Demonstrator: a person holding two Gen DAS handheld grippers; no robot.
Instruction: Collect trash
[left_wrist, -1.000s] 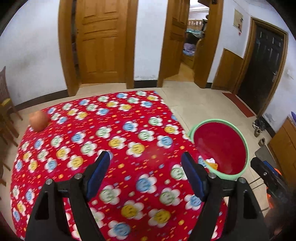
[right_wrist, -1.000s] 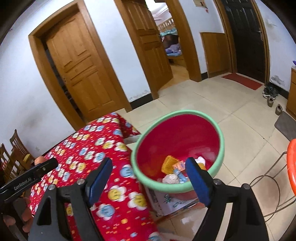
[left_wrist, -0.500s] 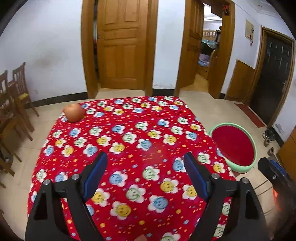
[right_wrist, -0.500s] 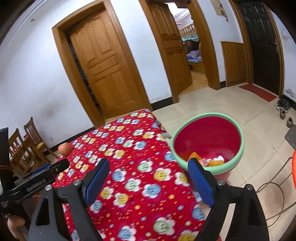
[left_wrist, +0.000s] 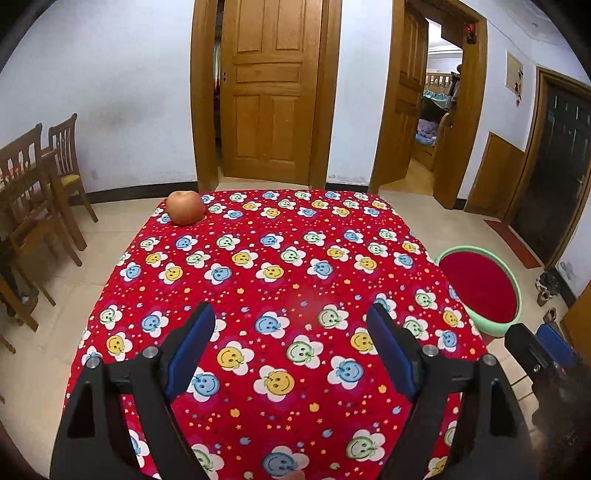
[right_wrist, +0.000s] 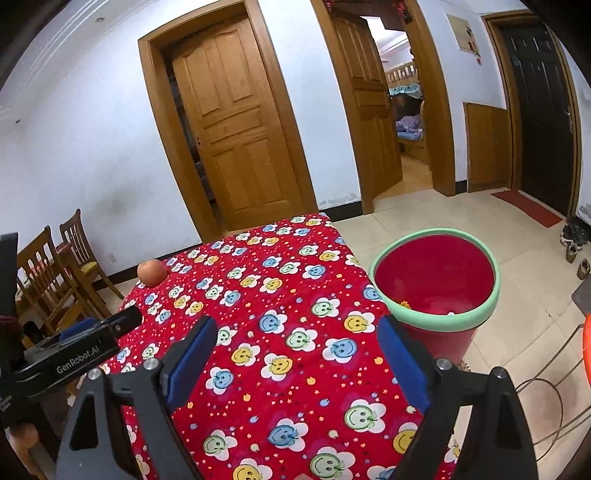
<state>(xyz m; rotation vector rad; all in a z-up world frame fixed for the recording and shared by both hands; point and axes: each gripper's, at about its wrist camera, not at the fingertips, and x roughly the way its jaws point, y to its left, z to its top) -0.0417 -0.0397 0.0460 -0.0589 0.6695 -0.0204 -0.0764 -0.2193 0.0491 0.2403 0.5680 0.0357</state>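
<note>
Your trash bin (right_wrist: 436, 284) is a red bucket with a pale green rim, standing on the tiled floor just beside the right edge of the table (left_wrist: 280, 258); from the right wrist view you can see a scrap of yellow and a scrap of white low inside it, too small to identify. On the table's red cloth, printed with smiling flowers in blue, yellow, green and white, the only object is a round reddish-orange apple (left_wrist: 185, 208) at the far left corner, well apart from the bin. Your left gripper (left_wrist: 291, 350) hangs above the near part of the cloth with its blue pads spread wide and nothing between them. Your right gripper (right_wrist: 295, 363) is likewise wide apart and empty. The only readable writing is "GenRobot.AI" in white on the black body of the left gripper, seen from the right wrist view.
</note>
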